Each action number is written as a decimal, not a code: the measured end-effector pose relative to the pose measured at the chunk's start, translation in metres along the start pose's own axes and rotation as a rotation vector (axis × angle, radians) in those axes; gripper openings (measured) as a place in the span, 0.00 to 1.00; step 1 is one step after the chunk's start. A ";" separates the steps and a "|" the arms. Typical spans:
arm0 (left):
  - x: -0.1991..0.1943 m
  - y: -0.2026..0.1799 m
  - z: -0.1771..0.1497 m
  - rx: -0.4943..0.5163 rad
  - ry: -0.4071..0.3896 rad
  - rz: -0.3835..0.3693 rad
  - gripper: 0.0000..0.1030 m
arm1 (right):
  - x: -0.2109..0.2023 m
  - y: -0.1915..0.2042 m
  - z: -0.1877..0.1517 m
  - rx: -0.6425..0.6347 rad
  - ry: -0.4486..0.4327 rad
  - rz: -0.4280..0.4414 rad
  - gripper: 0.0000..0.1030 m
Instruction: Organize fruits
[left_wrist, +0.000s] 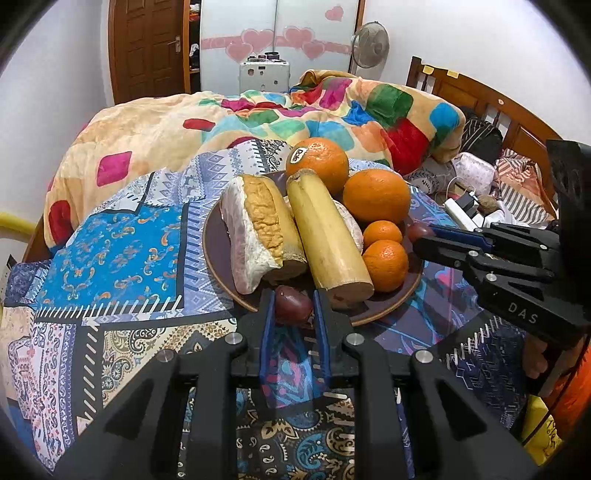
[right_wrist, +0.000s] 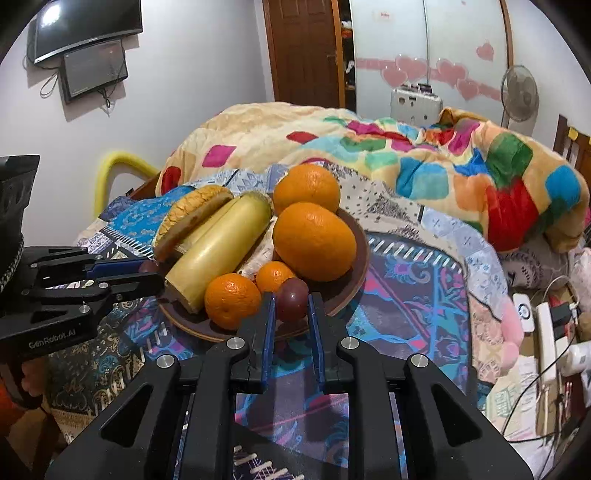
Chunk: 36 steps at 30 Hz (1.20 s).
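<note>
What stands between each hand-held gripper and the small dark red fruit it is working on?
Nothing visible. The left hand-held gripper is shut on one dark red fruit at the plate's near edge, and the right hand-held gripper is shut on another dark red fruit beside the small oranges.

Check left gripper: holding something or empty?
Holding. The left gripper is shut on a dark red fruit, pinched between its blue pads at the plate edge.

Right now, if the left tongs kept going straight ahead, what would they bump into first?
They already grip a dark red fruit. Straight ahead, that fruit would probably meet the cut end of the yellow stalk on the plate first, though depth is hard to judge.
</note>
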<state>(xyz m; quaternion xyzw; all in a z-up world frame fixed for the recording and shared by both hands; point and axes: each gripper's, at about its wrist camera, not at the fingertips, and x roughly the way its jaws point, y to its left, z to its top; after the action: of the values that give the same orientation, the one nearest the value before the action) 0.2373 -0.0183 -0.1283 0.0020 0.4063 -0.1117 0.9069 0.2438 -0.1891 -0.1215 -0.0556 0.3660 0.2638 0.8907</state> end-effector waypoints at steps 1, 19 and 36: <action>0.000 -0.001 0.000 0.003 -0.003 0.002 0.19 | 0.001 0.000 0.000 0.001 0.003 0.002 0.15; -0.005 0.004 -0.007 -0.021 0.003 -0.017 0.29 | 0.000 0.000 0.000 0.004 0.004 -0.002 0.26; -0.181 -0.030 -0.011 -0.007 -0.369 0.064 0.29 | -0.152 0.046 0.019 -0.002 -0.349 0.003 0.26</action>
<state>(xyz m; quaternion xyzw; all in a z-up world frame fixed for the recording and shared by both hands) 0.1062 -0.0097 0.0000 -0.0088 0.2332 -0.0797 0.9691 0.1414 -0.2096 0.0002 -0.0093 0.2058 0.2711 0.9402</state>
